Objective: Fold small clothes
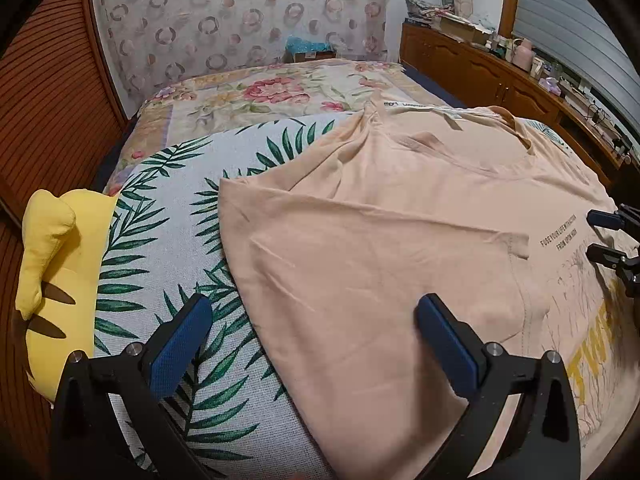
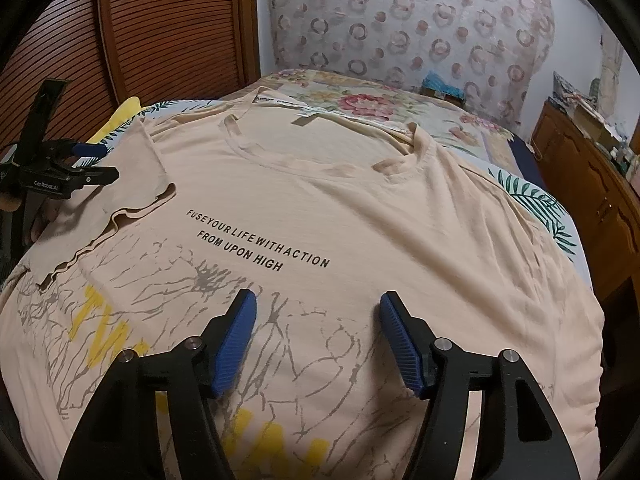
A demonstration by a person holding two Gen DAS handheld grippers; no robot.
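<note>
A peach T-shirt lies spread on the bed, collar toward the far end. Its front carries black lettering, grey crack lines and yellow letters. The shirt's left side is folded over onto the front, and the flap's edge runs beside the lettering. My left gripper stands wide open over that flap's near edge, nothing between its fingers; it also shows in the right wrist view as the left gripper. My right gripper is open above the printed chest, empty, and appears at the edge as the right gripper.
Under the shirt lies a leaf-print cloth, over a floral bedspread. A yellow plush cushion sits at the bed's left edge. A slatted wooden door stands on the left, a cluttered wooden cabinet on the right.
</note>
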